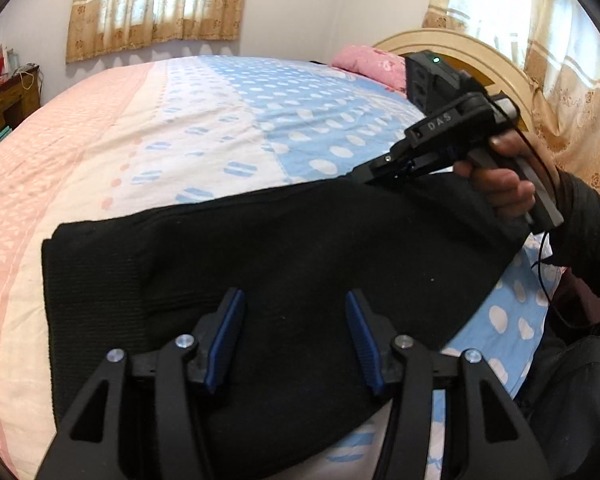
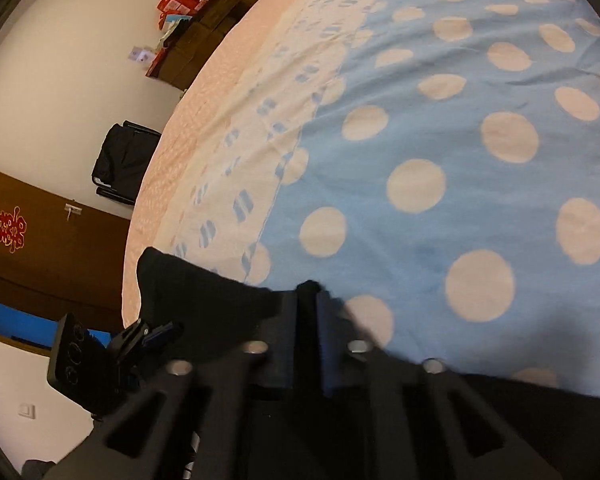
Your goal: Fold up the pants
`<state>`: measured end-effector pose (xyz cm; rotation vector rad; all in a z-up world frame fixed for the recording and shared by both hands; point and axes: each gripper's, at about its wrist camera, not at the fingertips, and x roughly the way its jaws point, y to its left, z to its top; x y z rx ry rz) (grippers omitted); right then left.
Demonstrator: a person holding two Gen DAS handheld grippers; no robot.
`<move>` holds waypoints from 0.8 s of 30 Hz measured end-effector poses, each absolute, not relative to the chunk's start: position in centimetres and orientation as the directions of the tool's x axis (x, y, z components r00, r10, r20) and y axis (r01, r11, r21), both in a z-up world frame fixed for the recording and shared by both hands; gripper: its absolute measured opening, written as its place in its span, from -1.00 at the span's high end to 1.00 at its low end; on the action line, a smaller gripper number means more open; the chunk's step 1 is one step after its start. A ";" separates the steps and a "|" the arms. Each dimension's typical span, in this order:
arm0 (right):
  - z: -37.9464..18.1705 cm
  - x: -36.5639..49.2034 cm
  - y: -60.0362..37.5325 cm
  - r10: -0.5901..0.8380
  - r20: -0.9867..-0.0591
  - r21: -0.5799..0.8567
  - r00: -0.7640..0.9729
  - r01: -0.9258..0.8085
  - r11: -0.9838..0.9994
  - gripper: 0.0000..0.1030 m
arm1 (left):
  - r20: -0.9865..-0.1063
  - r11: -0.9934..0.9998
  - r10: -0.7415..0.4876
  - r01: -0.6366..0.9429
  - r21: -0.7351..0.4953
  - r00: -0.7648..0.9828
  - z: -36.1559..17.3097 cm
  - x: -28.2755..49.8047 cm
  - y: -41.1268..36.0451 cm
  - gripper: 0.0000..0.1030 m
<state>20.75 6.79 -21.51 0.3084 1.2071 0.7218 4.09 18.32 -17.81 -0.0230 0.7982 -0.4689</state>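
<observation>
A home bedroom: a bed point(image 1: 188, 128) with polka-dot sheet, pink pillow point(image 1: 374, 62), curtained window point(image 1: 156, 4), wooden cabinet point(image 2: 208, 28).

Left gripper point(image 1: 295, 340): matte black linkage arms with triangular cutouts, four silver screw heads at the pivots, ribbed blue pads point(image 1: 227, 340) on the finger inner faces. Right gripper point(image 1: 354, 176): black body embossed "DAS", green LED on a black top block, grey handle, thin black cable trailing below. Right hand point(image 1: 500, 184): bare skin, black ribbed sleeve point(image 1: 592, 232) at the wrist.
</observation>
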 end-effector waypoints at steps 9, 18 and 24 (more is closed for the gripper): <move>-21.0 21.4 7.3 0.559 -0.777 0.462 0.291 -0.342 0.819 0.92 | -0.685 0.900 -0.393 0.409 -0.150 0.613 -18.1 4.2 17.2 -0.19; -18.1 18.7 3.8 0.540 -0.741 0.396 0.400 -0.389 0.832 -0.07 | -0.675 0.920 -0.359 0.366 -0.140 0.645 -16.3 3.8 16.9 -0.36; -13.9 15.0 -8.2 0.430 -0.697 0.358 0.575 -0.241 0.902 -0.08 | -0.679 0.909 -0.366 0.400 -0.116 0.636 -15.2 4.8 14.4 -0.44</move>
